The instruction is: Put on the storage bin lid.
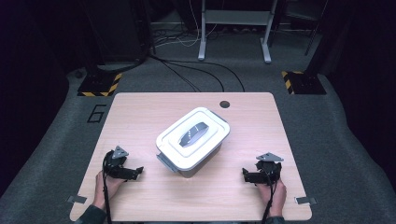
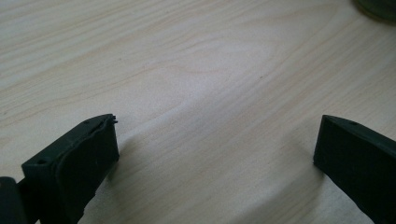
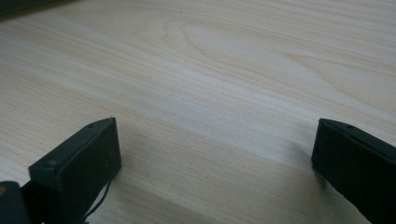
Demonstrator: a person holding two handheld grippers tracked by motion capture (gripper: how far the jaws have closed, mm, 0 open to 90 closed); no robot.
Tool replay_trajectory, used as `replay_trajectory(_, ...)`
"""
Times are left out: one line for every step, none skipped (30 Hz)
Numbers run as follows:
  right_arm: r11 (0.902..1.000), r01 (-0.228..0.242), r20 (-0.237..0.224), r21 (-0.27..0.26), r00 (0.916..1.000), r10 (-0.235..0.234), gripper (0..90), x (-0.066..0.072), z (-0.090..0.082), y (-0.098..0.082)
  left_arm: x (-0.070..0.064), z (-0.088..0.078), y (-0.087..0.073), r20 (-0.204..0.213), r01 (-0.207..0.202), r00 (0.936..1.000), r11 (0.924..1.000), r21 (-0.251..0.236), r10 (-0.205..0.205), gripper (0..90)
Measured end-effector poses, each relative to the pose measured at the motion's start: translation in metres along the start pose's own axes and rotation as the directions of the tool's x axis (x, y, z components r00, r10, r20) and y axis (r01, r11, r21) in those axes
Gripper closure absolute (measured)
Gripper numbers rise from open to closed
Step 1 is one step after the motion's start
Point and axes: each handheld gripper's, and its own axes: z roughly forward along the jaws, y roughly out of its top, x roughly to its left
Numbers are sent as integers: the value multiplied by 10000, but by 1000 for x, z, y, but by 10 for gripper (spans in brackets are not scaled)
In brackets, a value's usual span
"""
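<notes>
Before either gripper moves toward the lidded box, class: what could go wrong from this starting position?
1. The white box sits turned at an angle to the table edges, so jaws closing on it square-on may meet corners and slip.
2. Its grey side latch juts toward the left gripper; a careless approach might knock it.
3. The left gripper and the right gripper are open near the wood and could scrape it.

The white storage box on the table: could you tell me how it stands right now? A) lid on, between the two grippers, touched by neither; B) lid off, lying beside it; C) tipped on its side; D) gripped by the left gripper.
A: the white storage box sits upright with its lid on, apart from the left gripper and the right gripper, both open over bare table.
</notes>
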Motion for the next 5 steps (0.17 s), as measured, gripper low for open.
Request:
replay_trajectory(10000, 3, 2, -2, 10000, -3, 4, 0, 0, 0, 0, 0, 0, 31, 53, 10000, 10000, -19, -53, 0)
replay_trajectory(10000, 2, 6, -6, 10000, -2, 4, 0, 0, 0, 0, 0, 0, 33, 56, 10000, 10000, -29, -56, 0)
replay_trajectory(10000, -3, 9, -7, 10000, 3, 4, 0, 0, 0, 0, 0, 0, 30, 40, 10000, 10000, -21, -40, 0)
replay_trajectory(10000, 1, 7, -9, 10000, -1, 4, 0, 0, 0, 0, 0, 0, 32, 47, 10000, 10000, -16, -47, 0)
replay_trajectory(10000, 0, 9, -7, 10000, 1, 4, 0, 0, 0, 0, 0, 0, 34, 49, 10000, 10000, -20, -49, 0)
